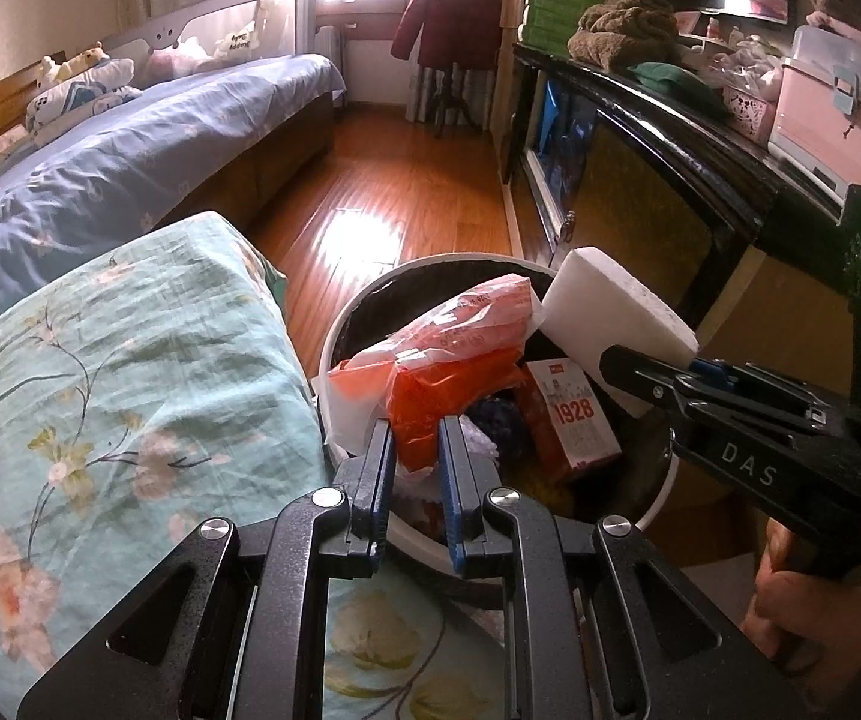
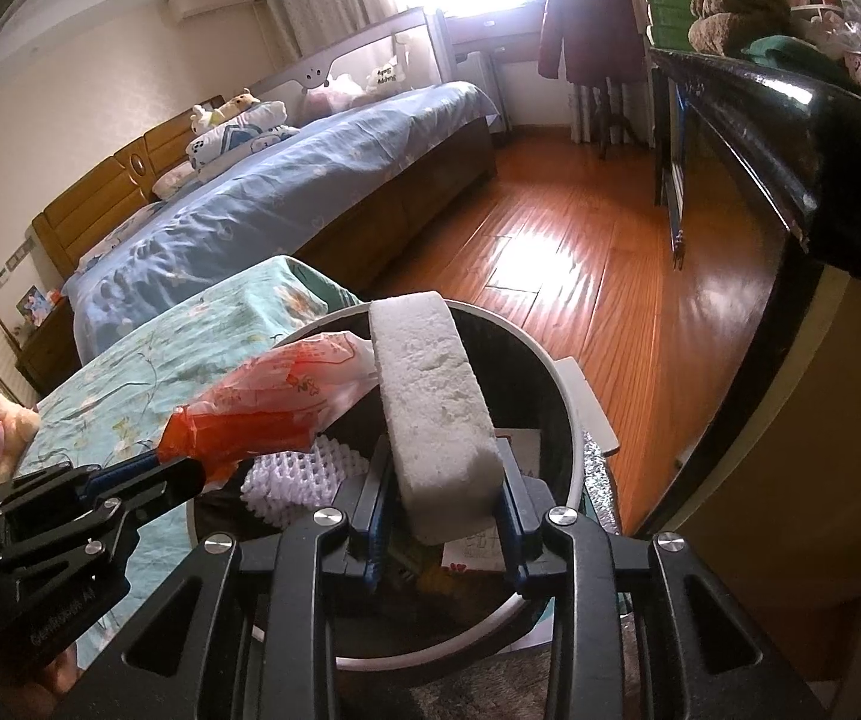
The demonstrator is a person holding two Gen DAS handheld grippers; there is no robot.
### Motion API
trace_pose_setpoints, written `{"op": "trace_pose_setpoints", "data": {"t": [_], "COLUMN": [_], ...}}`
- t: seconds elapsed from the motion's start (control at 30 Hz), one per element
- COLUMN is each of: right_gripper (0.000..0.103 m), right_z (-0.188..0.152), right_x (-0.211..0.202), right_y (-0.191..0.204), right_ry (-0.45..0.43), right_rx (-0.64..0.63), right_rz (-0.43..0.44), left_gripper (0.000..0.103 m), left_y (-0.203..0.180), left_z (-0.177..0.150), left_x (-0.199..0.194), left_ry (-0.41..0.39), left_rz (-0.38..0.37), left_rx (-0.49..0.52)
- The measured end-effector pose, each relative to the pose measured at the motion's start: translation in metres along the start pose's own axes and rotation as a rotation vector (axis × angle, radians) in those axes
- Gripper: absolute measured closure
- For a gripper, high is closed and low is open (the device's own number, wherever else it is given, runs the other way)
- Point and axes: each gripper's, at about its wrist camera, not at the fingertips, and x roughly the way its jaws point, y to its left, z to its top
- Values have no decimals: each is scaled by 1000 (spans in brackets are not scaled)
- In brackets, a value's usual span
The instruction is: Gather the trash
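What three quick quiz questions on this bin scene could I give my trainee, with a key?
1. True or false: the left gripper is shut on the orange bag.
2. What does the right gripper hold? A) a red box B) a white foam block C) a green towel
3. Fill in: both items are held above the round ____.

Key:
1. True. The pads pinch the bag's lower edge.
2. B. The foam block sits between the pads, over the bin. The red box already lies inside.
3. Bin.
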Motion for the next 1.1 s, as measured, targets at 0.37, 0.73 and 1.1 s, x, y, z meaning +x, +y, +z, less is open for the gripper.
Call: {"op": "trace_pose_setpoints", "data": {"t": [0.37,0.73,1.1], "right_gripper": [69,44,16], "right_z": [0,-1,-11], "right_x": [5,-11,-52], "right_y": [0,2,35], "right_ry": [18,-3,-95], "right_rx": [9,37,51], "right_rz": [4,27,112], "left_gripper": [83,51,43], "left_y": [-3,21,68], "left_z": [-3,-17,-58], "left_x": [0,-21,-75], "left_ry": [17,-25,-110], "left_rz": [-19,12,57], "left_rx": [10,-70,-220]}}
